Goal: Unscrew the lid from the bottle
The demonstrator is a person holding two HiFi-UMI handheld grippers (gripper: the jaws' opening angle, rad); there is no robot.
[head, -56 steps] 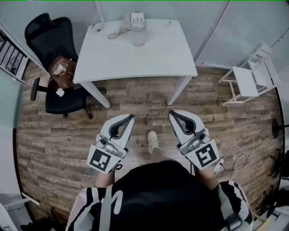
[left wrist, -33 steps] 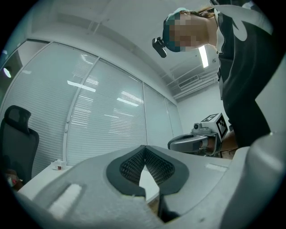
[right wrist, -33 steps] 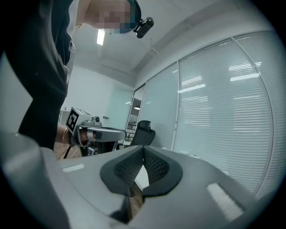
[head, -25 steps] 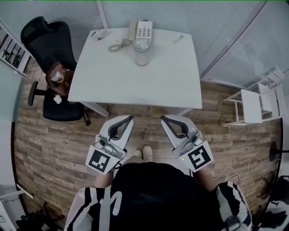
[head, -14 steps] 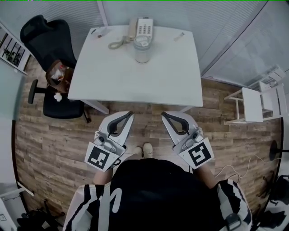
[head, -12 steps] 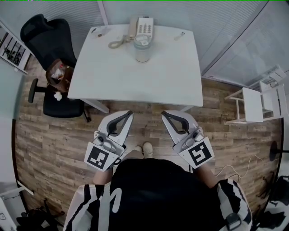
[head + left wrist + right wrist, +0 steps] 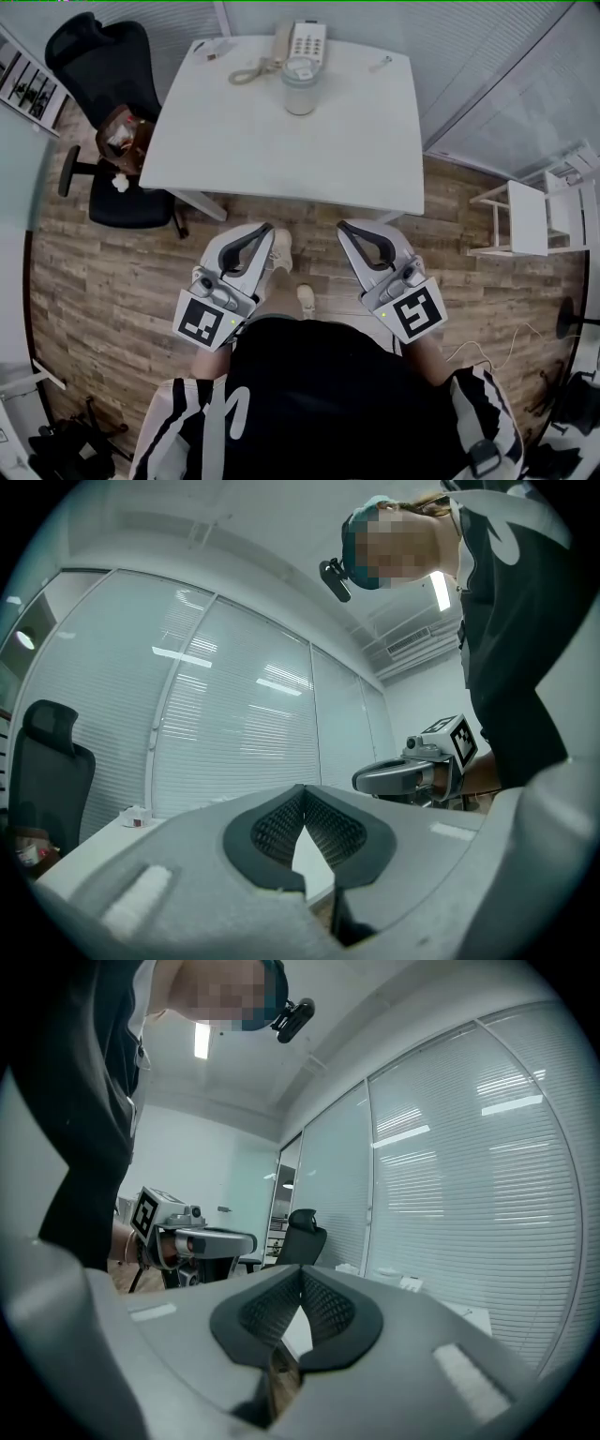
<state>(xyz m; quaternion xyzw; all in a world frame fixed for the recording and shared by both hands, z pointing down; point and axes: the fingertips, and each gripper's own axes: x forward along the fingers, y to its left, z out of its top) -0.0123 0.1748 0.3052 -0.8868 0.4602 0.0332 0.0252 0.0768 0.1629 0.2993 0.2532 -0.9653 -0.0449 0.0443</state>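
A clear bottle [image 7: 300,92] with a white lid [image 7: 300,67] stands upright at the far side of the white table [image 7: 281,150]. Both grippers are held low in front of the person, over the wood floor and short of the table's near edge. My left gripper [image 7: 266,228] is shut with nothing in it; its jaws meet at the tip in the left gripper view [image 7: 302,791]. My right gripper [image 7: 343,228] is shut and empty too, its jaws touching in the right gripper view [image 7: 300,1271]. The bottle is hidden in both gripper views.
A desk phone [image 7: 307,39] with a corded handset lies just behind the bottle. A black office chair [image 7: 98,66] with a bag [image 7: 124,141] on its seat stands left of the table. A white folding chair [image 7: 534,211] is at the right. Blinds-covered glass walls close the back.
The person has stepped toward the table, so it and the bottle sit nearer in the head view. Both grippers stay shut, side by side in front of the body.
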